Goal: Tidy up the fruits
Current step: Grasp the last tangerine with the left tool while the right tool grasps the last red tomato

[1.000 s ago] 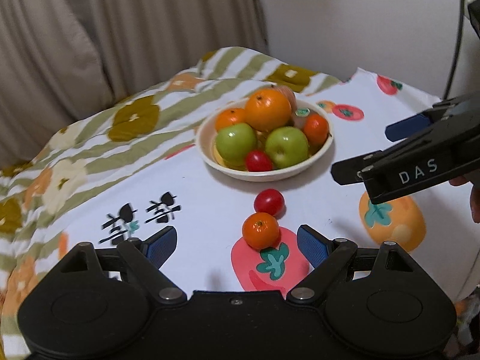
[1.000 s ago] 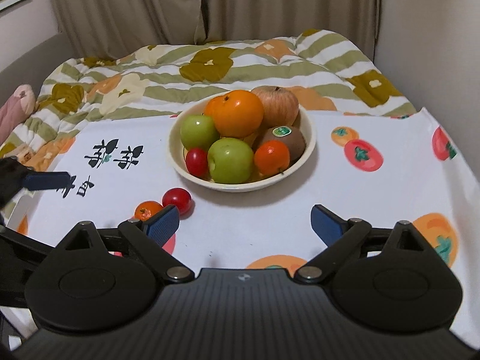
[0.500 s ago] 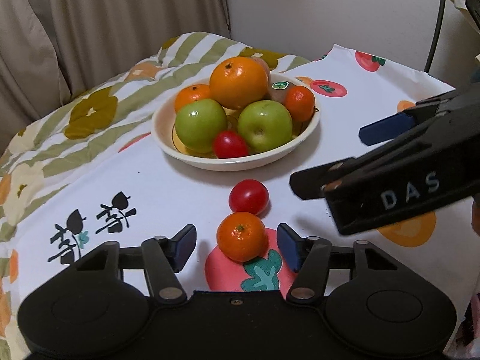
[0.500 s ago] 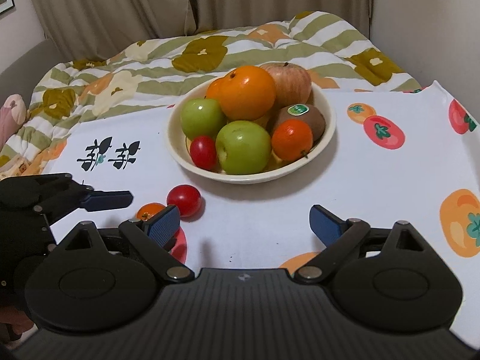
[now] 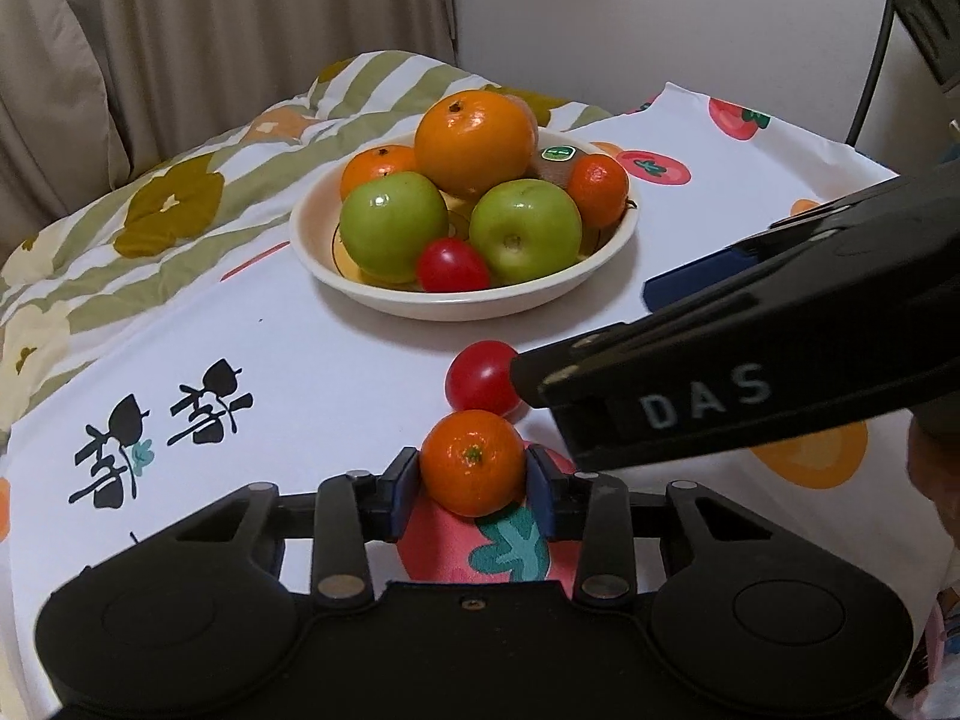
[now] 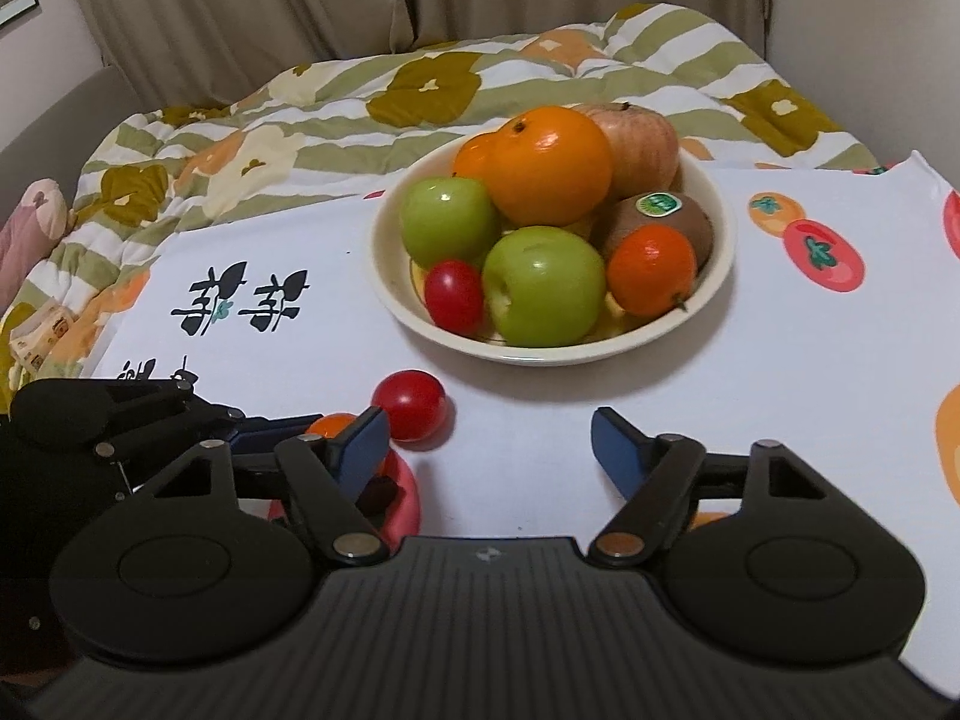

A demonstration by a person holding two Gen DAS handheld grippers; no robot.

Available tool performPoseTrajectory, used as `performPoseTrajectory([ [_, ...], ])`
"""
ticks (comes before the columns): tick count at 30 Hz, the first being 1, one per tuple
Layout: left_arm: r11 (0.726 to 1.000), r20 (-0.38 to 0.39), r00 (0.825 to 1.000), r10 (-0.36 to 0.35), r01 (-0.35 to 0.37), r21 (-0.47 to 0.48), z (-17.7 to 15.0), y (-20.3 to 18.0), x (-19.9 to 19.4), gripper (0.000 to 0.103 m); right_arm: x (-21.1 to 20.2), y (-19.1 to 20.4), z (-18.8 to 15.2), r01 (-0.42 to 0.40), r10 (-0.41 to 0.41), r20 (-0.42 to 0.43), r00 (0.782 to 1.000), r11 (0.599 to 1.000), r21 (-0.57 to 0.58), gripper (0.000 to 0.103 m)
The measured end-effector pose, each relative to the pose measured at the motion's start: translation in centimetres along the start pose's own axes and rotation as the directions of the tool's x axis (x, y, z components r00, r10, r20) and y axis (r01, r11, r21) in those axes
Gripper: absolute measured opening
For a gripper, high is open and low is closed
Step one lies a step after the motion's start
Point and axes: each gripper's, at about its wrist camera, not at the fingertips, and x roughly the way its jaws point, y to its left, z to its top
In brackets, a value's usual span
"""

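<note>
A small mandarin (image 5: 473, 462) sits on the white cloth, and my left gripper (image 5: 474, 483) is shut on it with both blue pads touching its sides. A red tomato (image 5: 483, 384) lies just beyond it, also in the right wrist view (image 6: 410, 405). My right gripper (image 6: 489, 450) is open and empty, its left finger close to the tomato; its side shows in the left wrist view (image 5: 750, 372). A cream bowl (image 6: 717, 252) further back holds green apples, a large orange, mandarins, a kiwi, an apple and a tomato.
The white cloth (image 6: 810, 372) with fruit prints and black characters covers the table. A striped flowered quilt (image 6: 360, 102) lies behind it, with curtains and a wall beyond. A black cable (image 5: 870, 60) hangs at the far right.
My left gripper moved forward and closed its pads on the mandarin. My right gripper moved forward and left, closer to the loose tomato, still open.
</note>
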Motion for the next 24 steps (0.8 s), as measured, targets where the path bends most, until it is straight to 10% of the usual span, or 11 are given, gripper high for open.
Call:
performPoseTrajectory([
  [24,0.991,-0.043,0.995,0.094,-0.097,-0.090,-1.5,1.2,-1.9,0.041,3.0,3.3,0.8,-0.051,0.046,-0.040,0.998,0.991,-0.127,0.049],
])
